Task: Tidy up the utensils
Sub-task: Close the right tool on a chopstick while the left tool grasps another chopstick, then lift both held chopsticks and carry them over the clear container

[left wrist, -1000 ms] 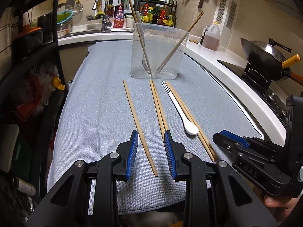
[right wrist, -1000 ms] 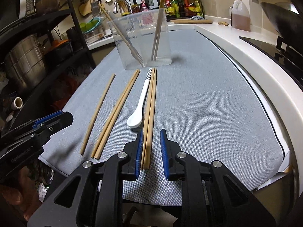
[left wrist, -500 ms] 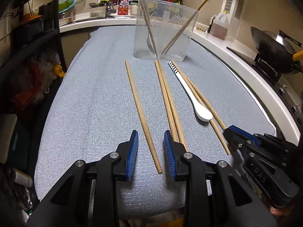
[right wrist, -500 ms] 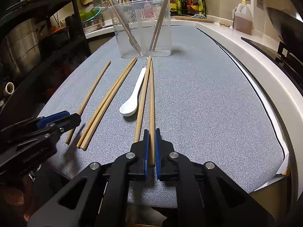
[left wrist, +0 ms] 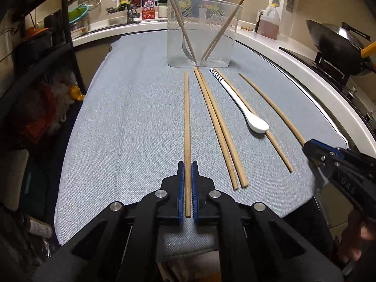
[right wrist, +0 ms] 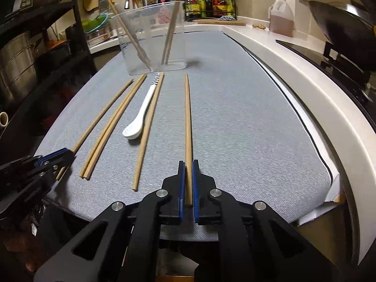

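Nearest, the left gripper (left wrist: 187,183) has just clamped shut on the leftmost chopstick (left wrist: 187,117), which a moment ago lay loose between parted jaws. The right gripper (right wrist: 188,181) is likewise clenched on the rightmost chopstick (right wrist: 187,117), now pulled aside from its former partner. Both sticks look ready to be lifted toward the clear container (left wrist: 202,30). On the grey mat (left wrist: 131,122), counting the two gripped ones: five chopsticks and one white spoon (left wrist: 249,112). Farther back, the container holds about three chopsticks and what looks like a fork.
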